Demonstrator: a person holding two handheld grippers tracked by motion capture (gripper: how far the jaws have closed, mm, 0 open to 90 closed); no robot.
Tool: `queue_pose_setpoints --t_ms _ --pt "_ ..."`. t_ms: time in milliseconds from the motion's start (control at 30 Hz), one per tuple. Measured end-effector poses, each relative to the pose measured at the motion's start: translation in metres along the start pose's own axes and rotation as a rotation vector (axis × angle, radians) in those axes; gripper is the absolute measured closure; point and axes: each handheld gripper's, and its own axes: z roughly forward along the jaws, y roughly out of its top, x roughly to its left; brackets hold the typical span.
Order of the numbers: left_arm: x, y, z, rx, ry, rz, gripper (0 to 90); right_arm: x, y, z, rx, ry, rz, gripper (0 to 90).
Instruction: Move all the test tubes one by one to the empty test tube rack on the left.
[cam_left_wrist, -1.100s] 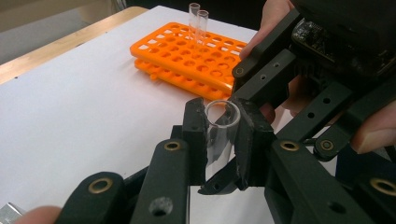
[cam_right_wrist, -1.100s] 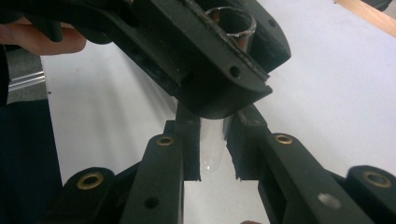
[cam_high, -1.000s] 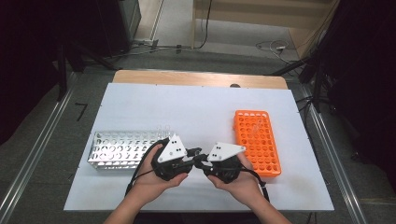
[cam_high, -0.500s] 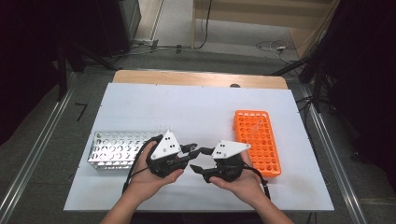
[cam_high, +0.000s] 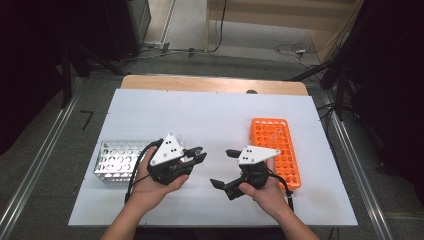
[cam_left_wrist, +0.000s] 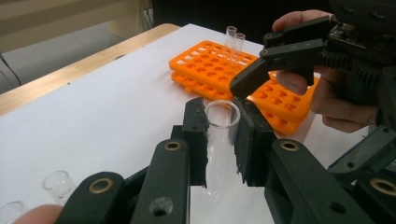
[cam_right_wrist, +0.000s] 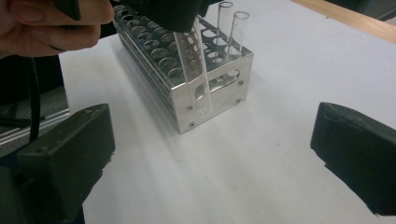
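My left tool (cam_left_wrist: 219, 140) pinches a clear test tube (cam_left_wrist: 218, 144) above the worktop (cam_high: 200, 115). My right tool (cam_high: 224, 168) has just been opening; it stands wide with nothing between its jaws, near the orange rack (cam_high: 280, 145).

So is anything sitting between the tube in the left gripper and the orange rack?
Yes: the right gripper, jaws just opened and empty, sits between the test tube held by the left gripper and the orange rack. The table there is otherwise bare.
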Motion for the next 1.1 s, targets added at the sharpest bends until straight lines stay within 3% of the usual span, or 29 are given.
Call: queue_pose_setpoints --t_ms 700,1100 --pt "0.039 0.004 -0.033 -0.063 0.132 -0.05 75.4 -0.025 -0.007 -0.023 -0.036 -0.069 0.061 0.0" --pt "0.057 -0.003 -0.041 -0.053 0.212 -0.068 75.4 -0.043 -0.013 -0.042 -0.06 -0.115 0.09 0.0"
